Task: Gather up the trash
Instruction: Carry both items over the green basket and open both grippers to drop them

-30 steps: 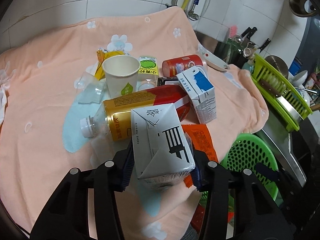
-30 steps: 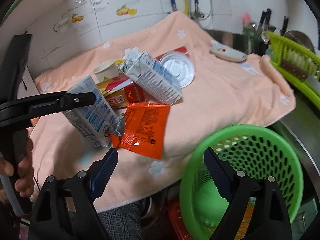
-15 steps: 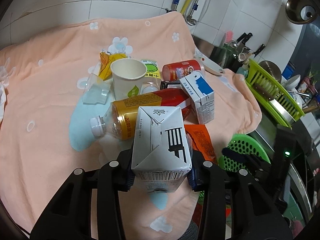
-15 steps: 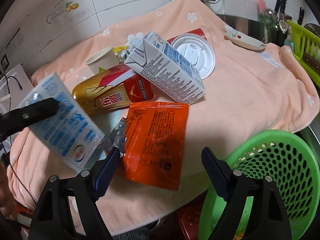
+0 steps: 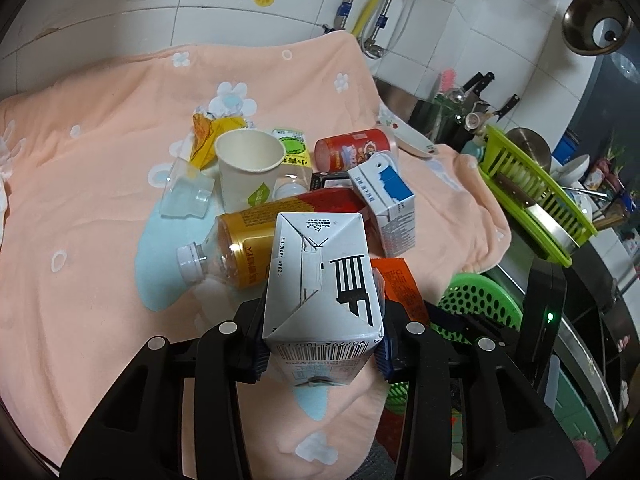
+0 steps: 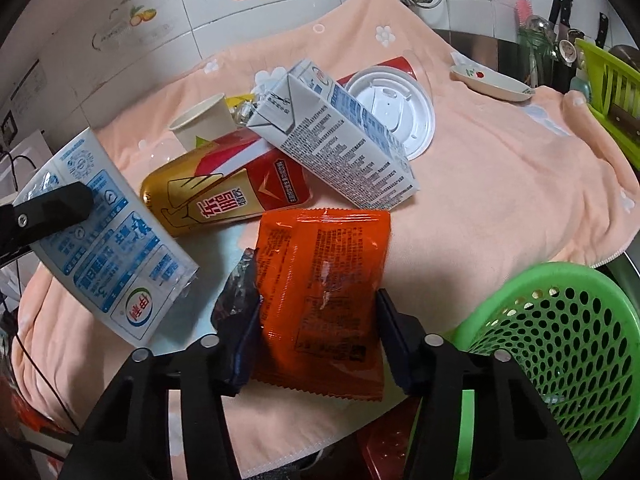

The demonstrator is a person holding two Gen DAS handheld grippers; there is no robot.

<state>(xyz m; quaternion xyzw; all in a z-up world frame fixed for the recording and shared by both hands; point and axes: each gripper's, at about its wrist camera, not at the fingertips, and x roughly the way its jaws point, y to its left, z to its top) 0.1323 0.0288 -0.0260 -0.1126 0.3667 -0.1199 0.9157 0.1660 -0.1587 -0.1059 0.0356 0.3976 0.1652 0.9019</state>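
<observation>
My left gripper [image 5: 322, 344] is shut on a white milk carton [image 5: 320, 292], held just above the peach towel [image 5: 100, 200]. The right wrist view shows that same carton [image 6: 108, 240] tilted at the left. My right gripper [image 6: 316, 336] straddles an orange snack packet [image 6: 324, 276] lying flat near the towel's front edge. Its jaws are closing, and the pads stand right at the packet's two side edges without buckling it. The green perforated basket [image 6: 560, 340] sits low to the right of the packet.
A gold-and-red bottle [image 5: 248, 240], a paper cup [image 5: 250, 164], a blue-and-white carton [image 6: 340, 140], a red can [image 5: 352, 148] and a clear plastic cup [image 5: 184, 196] lie piled mid-towel. A small dish [image 6: 492, 80] and a green dish rack [image 5: 532, 192] stand at the right.
My right gripper came forward and down over the orange packet, and its jaws narrowed around it. My left gripper kept its hold on the milk carton and barely moved.
</observation>
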